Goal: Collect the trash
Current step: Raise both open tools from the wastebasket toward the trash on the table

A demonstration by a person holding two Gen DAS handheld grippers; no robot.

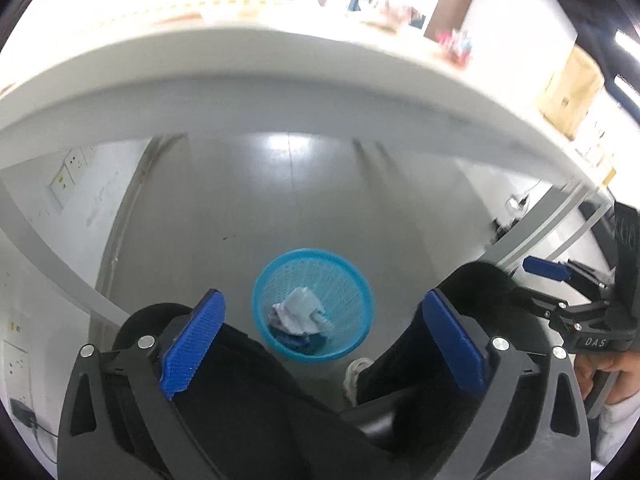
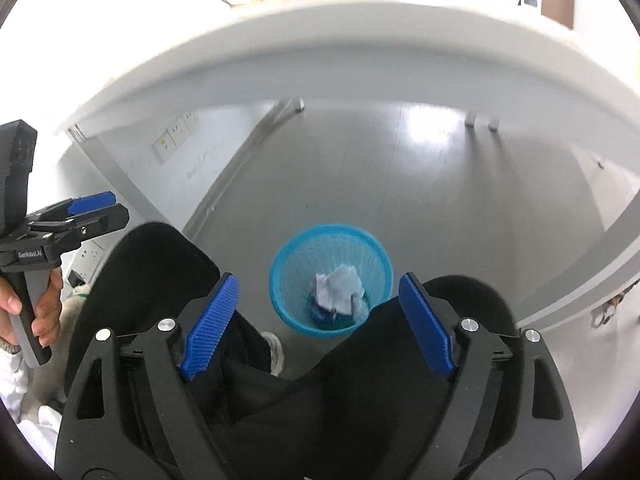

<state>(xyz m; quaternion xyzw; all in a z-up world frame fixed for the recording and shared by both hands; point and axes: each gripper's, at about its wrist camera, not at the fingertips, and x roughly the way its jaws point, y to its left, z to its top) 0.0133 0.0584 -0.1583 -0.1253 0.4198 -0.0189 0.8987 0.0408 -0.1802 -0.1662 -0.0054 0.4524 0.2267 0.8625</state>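
Blue mesh bin (image 1: pixel 313 305) holding crumpled white paper (image 1: pixel 302 311).

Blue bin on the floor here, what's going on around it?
A seated person holds a gripper in each hand above the blue mesh bin, which stands on the floor under the white table. Crumpled paper already lies inside it. The left gripper and right gripper are both open and empty.
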